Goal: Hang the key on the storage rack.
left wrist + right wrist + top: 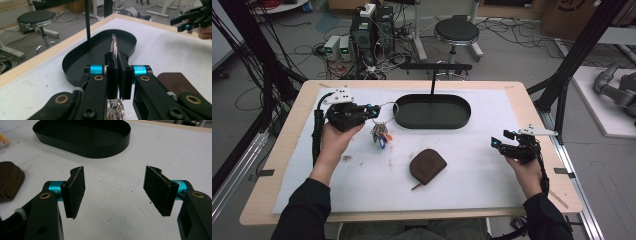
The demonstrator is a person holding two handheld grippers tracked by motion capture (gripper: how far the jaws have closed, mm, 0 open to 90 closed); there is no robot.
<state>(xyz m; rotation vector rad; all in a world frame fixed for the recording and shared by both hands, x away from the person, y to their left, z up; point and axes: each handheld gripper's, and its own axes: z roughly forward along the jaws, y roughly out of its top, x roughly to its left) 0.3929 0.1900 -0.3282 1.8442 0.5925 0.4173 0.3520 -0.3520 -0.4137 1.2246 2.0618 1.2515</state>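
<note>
My left gripper [374, 111] [117, 62] is shut on a metal key ring [387, 106] [113, 45]. A bunch of keys and small colourful charms [380, 134] dangles from the ring above the white mat. The ring sits just left of the black oval tray [432, 122] [75, 72] [82, 147]. My right gripper [498, 141] [115, 190] hovers at the right side of the mat, open with nothing between its pads [75, 190]. A brown zippered pouch [427, 166] [8, 181] [177, 81] lies on the mat between the two grippers.
A thin black post [432, 80] with a crossbar rises from the tray's far rim. The white mat [362, 180] covers a wooden table [287, 150]. Beyond the table stand a stool [456, 32], computer boxes and loose cables.
</note>
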